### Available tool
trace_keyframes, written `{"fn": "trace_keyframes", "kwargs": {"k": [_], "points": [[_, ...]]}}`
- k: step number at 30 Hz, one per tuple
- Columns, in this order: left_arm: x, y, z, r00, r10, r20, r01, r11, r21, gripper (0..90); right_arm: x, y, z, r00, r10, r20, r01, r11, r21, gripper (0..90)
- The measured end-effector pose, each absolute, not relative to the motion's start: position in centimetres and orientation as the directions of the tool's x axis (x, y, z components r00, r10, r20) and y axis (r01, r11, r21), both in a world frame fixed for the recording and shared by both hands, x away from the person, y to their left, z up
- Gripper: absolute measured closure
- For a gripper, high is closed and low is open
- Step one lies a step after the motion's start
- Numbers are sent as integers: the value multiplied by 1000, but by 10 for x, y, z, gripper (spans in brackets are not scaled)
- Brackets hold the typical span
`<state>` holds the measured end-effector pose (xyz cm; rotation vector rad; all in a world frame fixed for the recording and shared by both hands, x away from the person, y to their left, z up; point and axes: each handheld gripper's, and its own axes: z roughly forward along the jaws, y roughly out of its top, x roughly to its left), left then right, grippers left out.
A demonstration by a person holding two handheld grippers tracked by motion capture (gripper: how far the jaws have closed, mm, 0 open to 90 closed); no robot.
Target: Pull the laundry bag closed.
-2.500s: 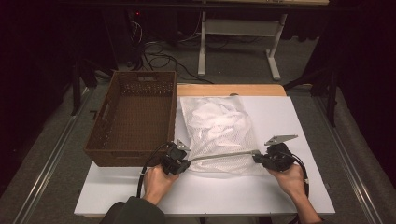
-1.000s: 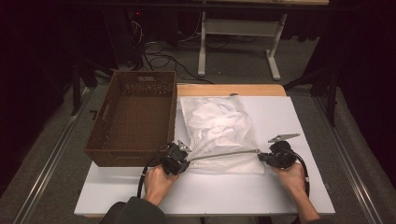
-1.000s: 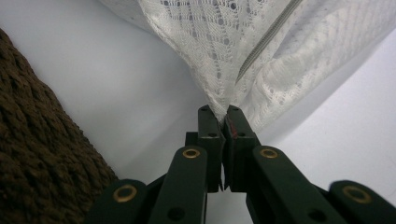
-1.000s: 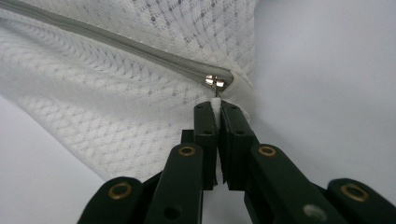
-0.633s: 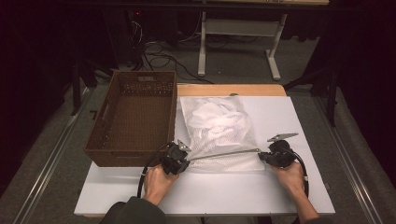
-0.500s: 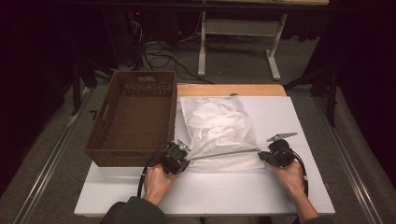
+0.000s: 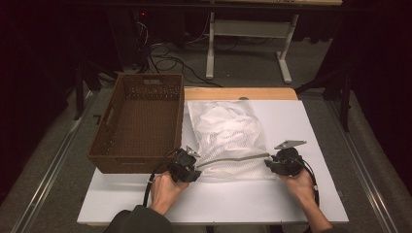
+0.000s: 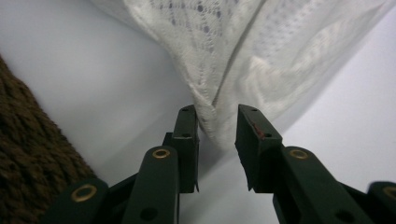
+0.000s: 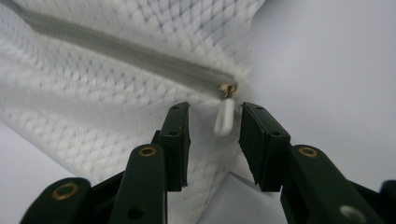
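Work in hand: zipping shut a white mesh laundry bag (image 7: 226,138) that lies flat on the white table (image 7: 311,194), just right of the brown basket (image 7: 138,126).
Done so far: the grey zipper (image 7: 233,158) runs closed along the bag's near edge, from the left corner to the right one; its brass slider (image 9: 228,88) sits at the very end of the track, so the closing looks finished.
Left claw (image 8: 215,122): jaws spread, having just been opening; the bag's near-left corner (image 8: 212,109) hangs between them, brushing the left jaw, no longer pinched.
Right claw (image 9: 214,126): jaws spread, also just been opening; the white pull tab (image 9: 224,116) dangles free in the gap, touching neither jaw.
Hands: the left hand (image 7: 165,189) and right hand (image 7: 302,184) rest at the two near corners of the bag.
Left to do: probably lifting the bag into the basket, which stands empty.
Bag: soft, see-through netting with a diamond weave, rectangular, puffed up by crumpled white cloth inside.
Zipper: narrow, smooth grey tape; small brass slider; rounded white plastic tab.
Basket: dark woven wicker, rectangular, with a handle slot in its end walls.
Table: smooth, matt white top with a wooden strip (image 7: 240,93) at the far edge.
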<state>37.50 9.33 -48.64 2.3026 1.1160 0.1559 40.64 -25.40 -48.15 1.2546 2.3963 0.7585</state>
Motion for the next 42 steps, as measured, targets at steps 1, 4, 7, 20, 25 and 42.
{"fn": "trace_keyframes", "kwargs": {"k": [1,4,7,20,25,42], "points": [[374,95,-483,642,751,-154,688,-475,549,676,404,-255,-478,-551,834,-40,648,458,608,625],[370,98,-476,628,754,-194,698,-434,570,604,396,-258,-468,-549,835,-30,622,432,653,604],[364,99,-470,630,754,-186,687,-430,586,551,388,-257,-462,-568,823,-9,602,423,678,589],[331,83,-457,674,719,-171,623,-429,653,459,354,-228,-458,-700,713,34,508,464,726,565],[323,76,-459,688,708,-161,605,-437,666,453,347,-216,-461,-719,694,30,493,479,726,563],[336,70,-490,697,706,-122,601,-482,638,452,356,-213,-491,-687,727,-1,527,499,688,552]]}}
